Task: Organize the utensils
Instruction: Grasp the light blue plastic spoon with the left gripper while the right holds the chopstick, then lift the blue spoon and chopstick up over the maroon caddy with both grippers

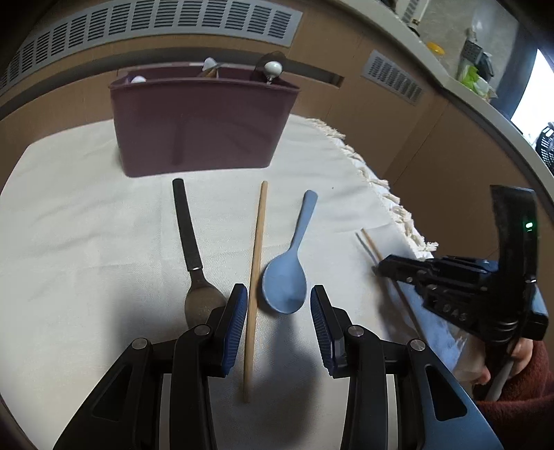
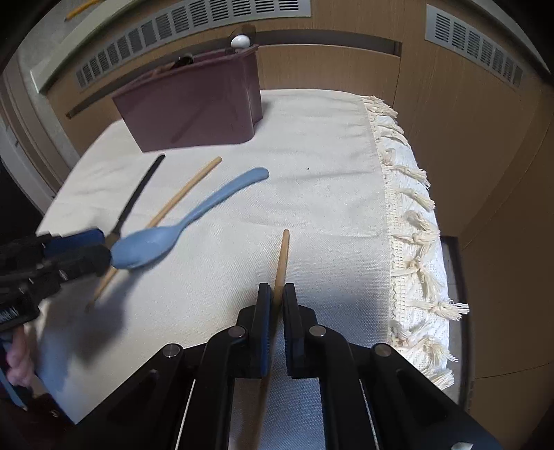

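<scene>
A maroon utensil holder [image 1: 202, 124] stands at the back of the white cloth; it also shows in the right wrist view [image 2: 194, 107]. In front lie a black-handled metal spoon [image 1: 188, 235], a wooden chopstick [image 1: 255, 277] and a blue spoon [image 1: 289, 270]. My left gripper [image 1: 278, 304] is open, its jaws either side of the chopstick and the blue spoon's bowl. My right gripper [image 2: 276, 294] is shut on a second wooden chopstick [image 2: 282, 263], just above the cloth. The right gripper shows in the left wrist view [image 1: 381, 268].
The cloth [image 2: 329, 180] has a fringed edge [image 2: 415, 225] at the right, where the table ends. Several white-tipped utensils [image 1: 273, 67] stand in the holder. Wood panels with grey vents [image 1: 155, 24] rise behind.
</scene>
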`<state>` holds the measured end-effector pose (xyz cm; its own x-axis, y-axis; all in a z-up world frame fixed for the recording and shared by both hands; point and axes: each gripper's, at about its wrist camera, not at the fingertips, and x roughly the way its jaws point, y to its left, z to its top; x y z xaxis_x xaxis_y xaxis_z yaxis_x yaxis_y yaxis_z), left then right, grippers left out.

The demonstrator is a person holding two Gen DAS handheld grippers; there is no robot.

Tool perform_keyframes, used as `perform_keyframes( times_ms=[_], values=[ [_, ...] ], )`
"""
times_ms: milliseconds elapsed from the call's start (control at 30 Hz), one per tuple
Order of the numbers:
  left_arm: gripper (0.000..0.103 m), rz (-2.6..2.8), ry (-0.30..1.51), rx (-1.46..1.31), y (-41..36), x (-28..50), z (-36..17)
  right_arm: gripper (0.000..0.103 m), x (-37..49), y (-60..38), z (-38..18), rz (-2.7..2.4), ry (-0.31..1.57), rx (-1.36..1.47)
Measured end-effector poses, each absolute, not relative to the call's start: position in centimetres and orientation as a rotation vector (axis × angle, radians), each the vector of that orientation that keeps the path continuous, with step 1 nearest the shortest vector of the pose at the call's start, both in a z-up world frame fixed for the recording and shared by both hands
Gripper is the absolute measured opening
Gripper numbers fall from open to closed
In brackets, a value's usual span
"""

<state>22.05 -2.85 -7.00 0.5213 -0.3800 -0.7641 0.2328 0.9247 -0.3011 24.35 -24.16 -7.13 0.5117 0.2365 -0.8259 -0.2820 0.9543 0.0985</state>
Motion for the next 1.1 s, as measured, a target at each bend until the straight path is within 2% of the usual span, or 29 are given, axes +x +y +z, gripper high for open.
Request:
perform_keyframes(
  times_ms=[33, 133, 200, 267, 367, 667, 867, 1100],
  values=[
    [0.037, -0.363, 0.969, -0.188, -2.8, 22.3, -7.2, 0.006, 24.4, -24.4, -6.8, 0.312, 0.978, -0.035],
    [0.022, -0.35, 1.023, -0.264, -2.6, 23.4, -7.9, 0.006, 24.2, -24.7, -6.1, 0.312, 0.948, -0.029],
    [0.019, -0.35, 1.045, -0.276, -2.9, 23.9, -8.3, 0.006, 24.1, -24.7, -5.9, 0.315, 0.936, -0.026],
    [0.011, -0.338, 1.062, -0.268, -3.5, 24.2, -8.8, 0.006, 24.0, -24.8, -5.8, 0.314, 0.93, -0.02],
    [0.005, -0.316, 1.044, -0.252, -3.6, 24.4, -8.7, 0.006, 23.9, -24.9, -5.4, 0.319, 0.917, -0.003],
    [0.005, -0.179, 0.746, -0.105, 0.3, 21.6, -0.5, 0.006, 23.0, -24.6, -0.2, 0.353, 0.742, 0.005],
    [0.005, -0.145, 0.713, 0.021, 2.8, 21.0, 2.6, 0.006, 23.4, -23.6, 0.7, 0.363, 0.732, 0.001],
    [0.005, -0.176, 0.751, 0.081, 3.5, 19.3, 1.8, 0.006, 24.8, -23.3, -4.4, 0.368, 0.962, -0.023]
  ],
)
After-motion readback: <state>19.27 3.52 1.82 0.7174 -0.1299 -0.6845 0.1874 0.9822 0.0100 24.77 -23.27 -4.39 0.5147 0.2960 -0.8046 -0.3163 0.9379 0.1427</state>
